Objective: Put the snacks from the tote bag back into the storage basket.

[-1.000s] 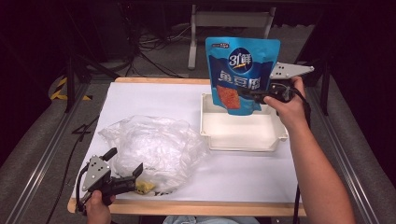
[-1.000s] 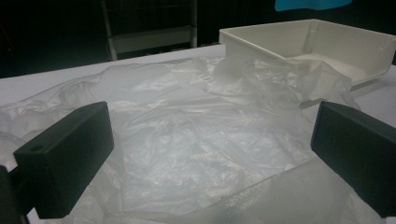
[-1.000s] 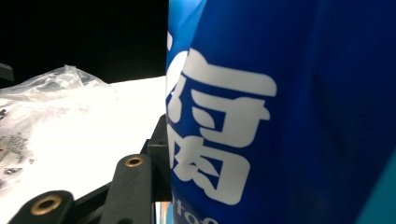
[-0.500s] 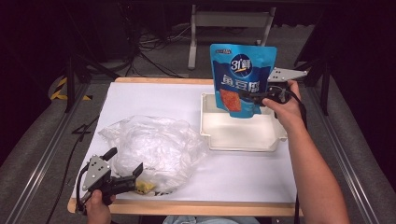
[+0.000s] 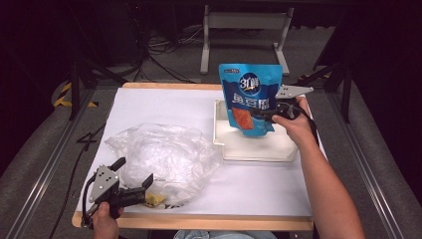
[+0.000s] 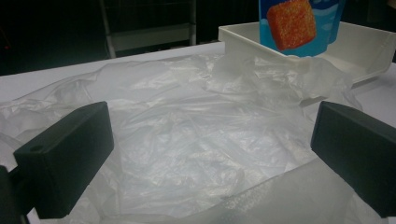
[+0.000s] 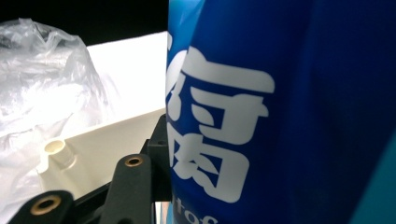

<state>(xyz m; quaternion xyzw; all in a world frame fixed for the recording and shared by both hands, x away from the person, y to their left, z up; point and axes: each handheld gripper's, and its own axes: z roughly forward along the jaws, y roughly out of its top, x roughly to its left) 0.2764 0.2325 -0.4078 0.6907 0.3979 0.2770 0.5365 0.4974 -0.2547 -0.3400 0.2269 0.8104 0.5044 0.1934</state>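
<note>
**Pouch going into tray, left tool idle at the bag**

Near, lower left of the high view: left tool (image 5: 133, 185) sits at the bench's front edge, jaws spread wide, nothing between them. In the left gripper view both black jaws frame the crumpled clear plastic bag (image 6: 187, 140) without pressing it. Looks parked so it's ready to pin or lift the bag, not in the way of the other hand. Small yellowish item (image 5: 155, 200) lies just beside its jaws at the bag's near edge; can't tell what it is.

Mid, right of centre: right tool (image 5: 262, 115) is clamped on the blue snack pouch (image 5: 251, 97), gripping its right edge low down. Pouch hangs upright, bottom end inside the white tray (image 5: 259, 152); whether it touches the tray floor I can't tell. Edge grip keeps the pouch vertical, so my read is it's being stood or dropped in the tray. The right gripper view has the pouch's print (image 7: 280, 116) up close, tray rim (image 7: 93, 135) just beside it.

Surface: white sheet on a wood-edged bench (image 5: 199, 221), bag and tray touching or nearly so.

Far: dark room, grey floor, cables, a grey metal stand (image 5: 246, 22) behind the bench.
</note>
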